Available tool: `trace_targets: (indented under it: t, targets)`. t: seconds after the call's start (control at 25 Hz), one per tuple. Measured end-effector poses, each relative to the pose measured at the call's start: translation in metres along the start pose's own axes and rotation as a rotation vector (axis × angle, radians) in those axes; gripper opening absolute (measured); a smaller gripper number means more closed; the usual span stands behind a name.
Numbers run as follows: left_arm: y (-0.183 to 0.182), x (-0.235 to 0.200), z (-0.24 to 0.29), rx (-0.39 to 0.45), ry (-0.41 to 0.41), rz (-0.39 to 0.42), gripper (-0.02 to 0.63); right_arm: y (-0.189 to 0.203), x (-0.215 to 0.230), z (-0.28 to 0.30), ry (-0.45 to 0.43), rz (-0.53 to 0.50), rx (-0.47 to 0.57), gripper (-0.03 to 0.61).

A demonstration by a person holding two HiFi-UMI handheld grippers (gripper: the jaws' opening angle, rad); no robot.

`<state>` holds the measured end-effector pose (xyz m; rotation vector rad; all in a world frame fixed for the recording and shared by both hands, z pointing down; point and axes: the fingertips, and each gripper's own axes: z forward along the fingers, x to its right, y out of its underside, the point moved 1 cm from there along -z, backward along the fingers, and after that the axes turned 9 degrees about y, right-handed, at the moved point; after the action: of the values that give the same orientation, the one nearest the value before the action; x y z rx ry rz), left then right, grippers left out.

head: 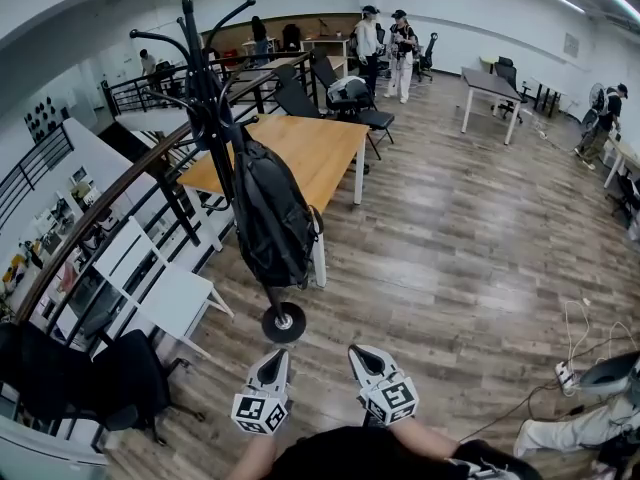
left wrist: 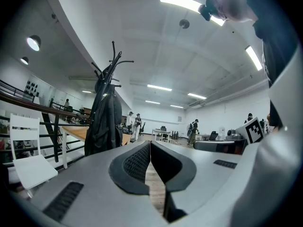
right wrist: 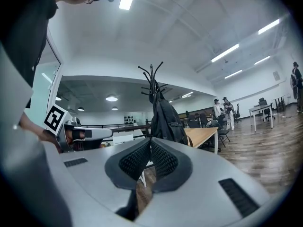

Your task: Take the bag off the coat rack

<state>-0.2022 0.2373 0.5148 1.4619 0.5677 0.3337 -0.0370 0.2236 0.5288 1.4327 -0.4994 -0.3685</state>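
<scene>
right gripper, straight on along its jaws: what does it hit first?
Most likely the black backpack hanging on the coat rack. It sits just above the tips of the shut right gripper, with nothing visible in between. Depth is unclear, so it might pass just beside it.

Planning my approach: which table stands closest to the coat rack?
The wooden-topped table, just behind the coat rack; the grey table stands far across the room.
</scene>
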Motion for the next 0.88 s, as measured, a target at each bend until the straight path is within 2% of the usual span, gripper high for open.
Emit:
trace_targets:
  t: [0.48,0.88]
  targets:
    - [0.025,0.021,0.013,-0.037,-0.017,-0.027,0.017,0.021,0.026,-0.025,-0.029,0.051,-0.036,0.032]
    - [0.022,0.010,0.027,-0.039,-0.032,-0.026,0.017,0.029,0.055,-0.022,0.009,0.078,-0.052,0.032]
